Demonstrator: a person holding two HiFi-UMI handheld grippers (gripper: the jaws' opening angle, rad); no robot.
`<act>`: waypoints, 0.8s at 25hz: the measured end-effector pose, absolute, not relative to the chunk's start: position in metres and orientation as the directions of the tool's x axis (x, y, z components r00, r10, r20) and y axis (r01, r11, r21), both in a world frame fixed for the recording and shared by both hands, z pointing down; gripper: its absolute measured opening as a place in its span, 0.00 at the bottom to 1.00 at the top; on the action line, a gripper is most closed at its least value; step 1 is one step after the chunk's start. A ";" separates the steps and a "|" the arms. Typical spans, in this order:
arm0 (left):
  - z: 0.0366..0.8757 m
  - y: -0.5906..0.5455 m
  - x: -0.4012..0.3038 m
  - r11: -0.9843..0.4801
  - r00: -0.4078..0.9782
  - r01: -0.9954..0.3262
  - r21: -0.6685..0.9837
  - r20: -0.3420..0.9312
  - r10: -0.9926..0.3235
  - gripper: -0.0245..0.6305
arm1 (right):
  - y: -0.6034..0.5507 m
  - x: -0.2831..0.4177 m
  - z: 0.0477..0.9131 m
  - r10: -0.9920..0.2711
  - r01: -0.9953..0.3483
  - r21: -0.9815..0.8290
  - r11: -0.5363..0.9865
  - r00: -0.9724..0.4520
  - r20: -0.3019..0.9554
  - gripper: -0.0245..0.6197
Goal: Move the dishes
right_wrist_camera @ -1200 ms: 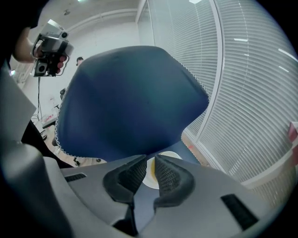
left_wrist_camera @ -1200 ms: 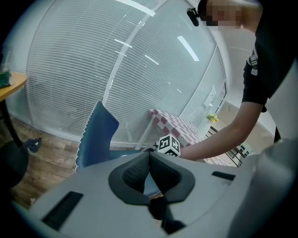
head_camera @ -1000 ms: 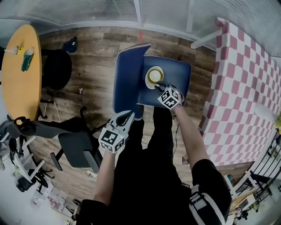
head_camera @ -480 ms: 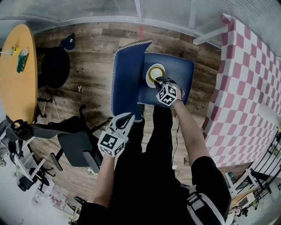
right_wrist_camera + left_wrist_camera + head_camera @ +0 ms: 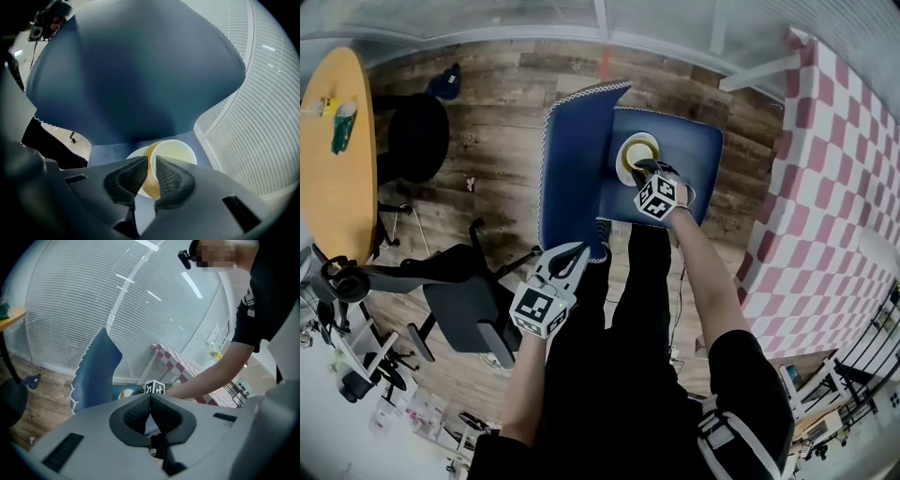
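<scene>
Head view: looks steeply down on a blue padded chair with white zigzag edging point(image 5: 675, 192) on a brown plank floor point(image 5: 502, 112). Finds the small yellow ceramic cup point(image 5: 636, 150) over a round white saucer point(image 5: 621, 165) at the back of the seat, close to the backrest. Sets the right gripper point(image 5: 645, 170) at the cup's near rim, 1 marker cube point(image 5: 659, 197) facing up. Puts the left gripper point(image 5: 577, 253) well apart from the dishes, off the seat's near left corner. Alone takes in a round wooden table point(image 5: 337, 169) at far left, a black office chair point(image 5: 464, 314) and a red-and-white checked tablecloth point(image 5: 830, 178) at right.

Left gripper view: shows 2 black pads of the left gripper point(image 5: 150, 399) pressed together with nothing between, so clenched and empty. Catches the chair's backrest upright, a sliver of the cup point(image 5: 125, 393), a bare forearm point(image 5: 211, 371) and slatted white blinds point(image 5: 93, 296).

Right gripper view: gives the only close look at the cup point(image 5: 173, 154): ochre outside, pale cream inside, thin round rim, nothing seen in it. Has the right gripper point(image 5: 151, 161) grasping the cup's wall, 1 ribbed pad outside and 1 inside the rim, jaws barely parted. Shows the saucer point(image 5: 135, 153) just beneath; cannot tell whether the cup's base touches it.
</scene>
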State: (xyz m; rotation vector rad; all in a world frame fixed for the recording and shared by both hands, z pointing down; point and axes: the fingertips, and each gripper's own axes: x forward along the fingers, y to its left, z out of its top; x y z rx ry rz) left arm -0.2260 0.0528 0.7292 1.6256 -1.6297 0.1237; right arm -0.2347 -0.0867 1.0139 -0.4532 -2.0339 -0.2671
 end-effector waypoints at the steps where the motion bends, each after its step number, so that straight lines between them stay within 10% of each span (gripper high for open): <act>1: 0.730 0.052 -0.225 0.164 0.163 -0.872 0.462 0.588 -0.792 0.07 | -0.087 -0.235 1.017 0.203 0.425 0.000 0.905 -0.432 0.879 0.14; 20: 0.710 0.045 -0.224 0.088 0.217 -0.887 0.453 0.578 -0.787 0.07 | -0.096 -0.240 0.981 0.133 0.393 0.056 0.918 -0.437 0.889 0.10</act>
